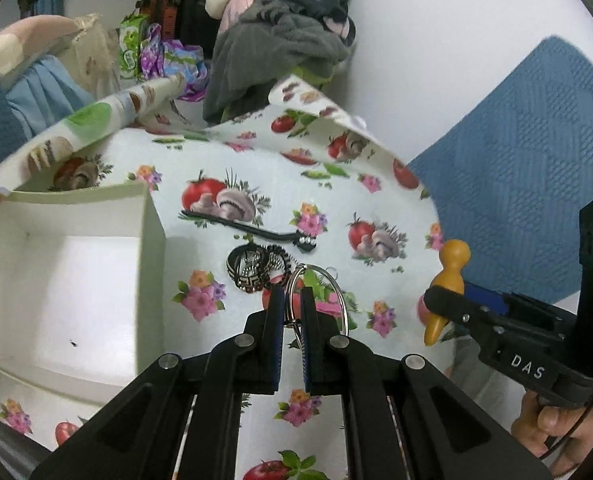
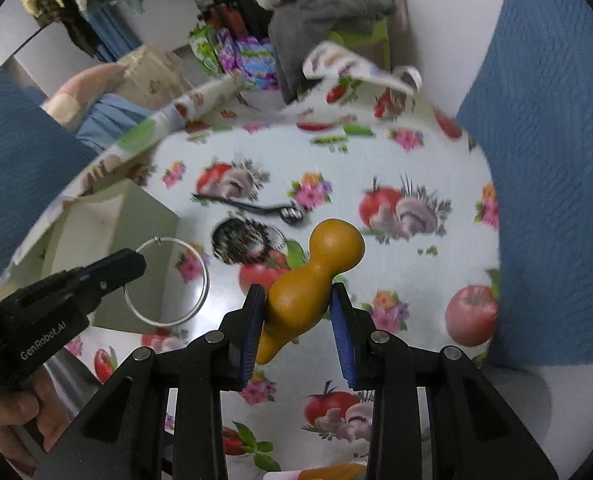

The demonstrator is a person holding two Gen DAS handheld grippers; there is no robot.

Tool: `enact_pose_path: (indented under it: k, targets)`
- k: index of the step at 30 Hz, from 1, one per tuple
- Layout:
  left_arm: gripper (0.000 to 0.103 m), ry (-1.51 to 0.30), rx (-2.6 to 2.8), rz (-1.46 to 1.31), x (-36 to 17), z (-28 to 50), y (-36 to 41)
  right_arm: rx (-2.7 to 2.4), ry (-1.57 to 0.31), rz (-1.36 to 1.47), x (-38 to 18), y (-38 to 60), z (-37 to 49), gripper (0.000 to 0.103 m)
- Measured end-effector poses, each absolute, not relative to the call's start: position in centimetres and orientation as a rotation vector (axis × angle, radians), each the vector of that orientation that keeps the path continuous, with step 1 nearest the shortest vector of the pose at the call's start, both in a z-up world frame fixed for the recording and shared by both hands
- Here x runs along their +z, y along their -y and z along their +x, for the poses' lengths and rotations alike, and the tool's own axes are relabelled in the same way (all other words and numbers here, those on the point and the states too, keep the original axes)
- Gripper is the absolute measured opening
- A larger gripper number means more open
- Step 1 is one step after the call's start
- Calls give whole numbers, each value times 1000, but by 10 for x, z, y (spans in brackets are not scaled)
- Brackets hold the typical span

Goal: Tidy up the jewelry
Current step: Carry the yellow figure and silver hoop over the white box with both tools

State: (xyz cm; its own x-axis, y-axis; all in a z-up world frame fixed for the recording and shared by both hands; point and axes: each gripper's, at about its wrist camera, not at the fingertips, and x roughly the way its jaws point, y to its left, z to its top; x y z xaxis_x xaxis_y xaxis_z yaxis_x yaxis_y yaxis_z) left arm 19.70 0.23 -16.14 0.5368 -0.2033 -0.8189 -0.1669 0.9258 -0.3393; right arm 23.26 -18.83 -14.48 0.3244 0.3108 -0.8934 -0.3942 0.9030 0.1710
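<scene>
Tabletop [image 1: 376, 200] carries a cloth printed with tomatoes, mushrooms and flowers. White open box [image 1: 68, 272] stands at its left side. Left tool [image 1: 292, 300] is clenched on a large silver hoop ring [image 2: 168, 280], held above the cloth beside the box. Right tool [image 2: 296, 300] grasps a mustard-yellow wooden peg figure [image 2: 316, 276], lifted clear. Black bracelets [image 1: 252, 268] and a black strap [image 1: 248, 230] lie on the cloth, near centre.

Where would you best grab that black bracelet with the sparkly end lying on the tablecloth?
Probably the middle of the black bracelet's thin strap, coming straight down from above with fingers either side. It lies flat and stretched out, clear of the jewelry pile.
</scene>
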Motion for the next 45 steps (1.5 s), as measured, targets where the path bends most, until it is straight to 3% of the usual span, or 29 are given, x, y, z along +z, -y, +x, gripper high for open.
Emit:
enact_pose_path:
  k: [13, 20, 29, 45]
  targets:
    - [6, -867, 61, -367, -74, 175, -68, 575, -947, -110, -48, 126, 222, 30]
    - [6, -847, 130, -376, -65, 157, -125, 676, -931, -153, -42, 68, 213, 30]
    - [6, -924, 202, -413, -117, 140, -194, 776, -999, -208, -83, -5, 198, 30]
    - [5, -1083, 220, -486, -228, 130, -226, 820, -1207, -353, -194, -72, 181, 31]
